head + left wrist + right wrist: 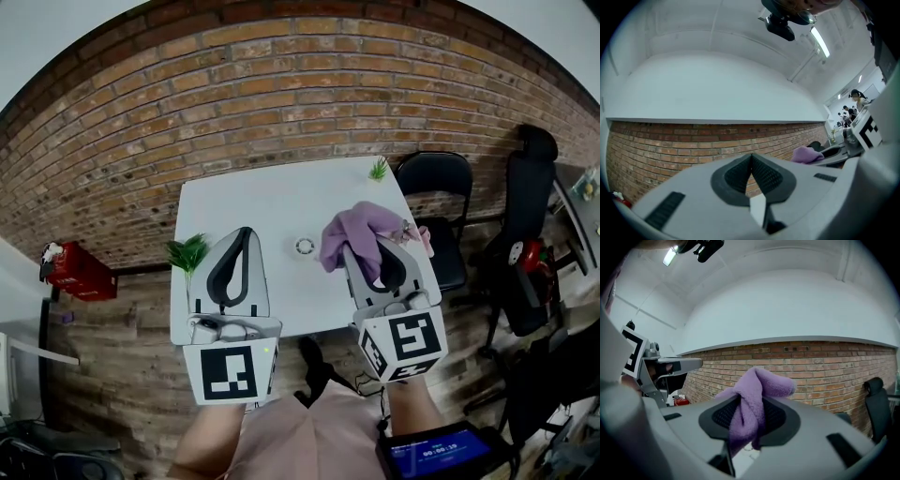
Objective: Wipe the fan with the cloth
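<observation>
In view are one table (281,202), two plants (187,251) (379,169), one fan (305,247) and one cloth (361,230). There are two grippers: a left gripper (244,232) and a right gripper (367,251). Also counted are two chairs (436,183) (530,192), one red box (77,272) and one screen (441,453).

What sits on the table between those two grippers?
In the head view, a small round white object lies on the white table between the left gripper and the right gripper; what it is cannot be told.
</observation>
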The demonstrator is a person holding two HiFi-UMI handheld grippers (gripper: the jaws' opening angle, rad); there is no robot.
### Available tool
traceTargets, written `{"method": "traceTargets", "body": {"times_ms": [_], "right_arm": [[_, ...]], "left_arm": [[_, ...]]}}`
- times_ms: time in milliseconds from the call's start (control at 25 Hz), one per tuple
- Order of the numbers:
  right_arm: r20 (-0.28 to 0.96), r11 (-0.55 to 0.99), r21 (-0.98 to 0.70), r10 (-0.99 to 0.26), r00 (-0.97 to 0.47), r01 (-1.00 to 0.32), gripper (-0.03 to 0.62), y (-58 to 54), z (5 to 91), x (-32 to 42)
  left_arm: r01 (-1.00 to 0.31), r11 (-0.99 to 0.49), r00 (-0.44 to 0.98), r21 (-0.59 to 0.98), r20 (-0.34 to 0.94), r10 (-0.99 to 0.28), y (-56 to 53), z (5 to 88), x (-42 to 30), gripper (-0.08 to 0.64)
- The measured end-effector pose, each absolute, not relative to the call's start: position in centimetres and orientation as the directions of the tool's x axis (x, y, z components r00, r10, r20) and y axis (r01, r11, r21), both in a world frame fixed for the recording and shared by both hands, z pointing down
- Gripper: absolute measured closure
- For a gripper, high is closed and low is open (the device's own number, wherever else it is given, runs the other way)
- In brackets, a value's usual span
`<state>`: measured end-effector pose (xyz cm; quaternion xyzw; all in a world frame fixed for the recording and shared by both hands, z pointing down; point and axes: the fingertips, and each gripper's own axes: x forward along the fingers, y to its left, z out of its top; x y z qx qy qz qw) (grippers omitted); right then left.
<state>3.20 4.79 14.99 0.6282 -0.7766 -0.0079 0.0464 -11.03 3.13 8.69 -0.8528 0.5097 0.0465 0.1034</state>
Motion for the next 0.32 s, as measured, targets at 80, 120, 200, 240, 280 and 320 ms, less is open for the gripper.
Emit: {"method": "traceTargets", "body": {"times_ms": [80, 120, 200, 240, 280, 320], "right_arm": [[0.063, 0.21, 0.073, -0.977, -0.205, -0.975, 0.476, 4.82, 15.01, 3.31], [0.063, 0.209, 0.074, -0.977, -0.205, -0.975, 0.476, 4.83, 15.02, 3.43], [0.063, 0.207, 0.074, -0.977, -0.203, -0.975, 0.476, 4.76, 15.02, 3.72], [0.062, 0.207, 0.075, -0.977, -0.202, -0.976, 0.476, 4.7, 15.0, 3.85], [0.061, 0.207, 0.075, -0.977, -0.202, -0.975, 0.476, 4.62, 14.96, 3.97], [0.06, 0.207, 0.076, -0.977, -0.203, -0.975, 0.476, 4.54, 14.92, 4.08]], "left_arm": [[-0.877, -0.462, 0.48, -0.13, -0.183, -0.858, 3.04, 8.64, -10.84, 0.548], [-0.876, -0.464, 0.481, -0.131, -0.182, -0.857, 3.02, 8.64, -10.69, 0.548], [-0.874, -0.467, 0.485, -0.134, -0.18, -0.856, 2.99, 8.69, -10.4, 0.548], [-0.873, -0.468, 0.486, -0.135, -0.178, -0.855, 2.96, 8.73, -10.26, 0.548], [-0.872, -0.469, 0.488, -0.137, -0.177, -0.855, 2.92, 8.76, -10.14, 0.548], [-0.872, -0.47, 0.489, -0.139, -0.175, -0.855, 2.88, 8.81, -10.01, 0.548]]}}
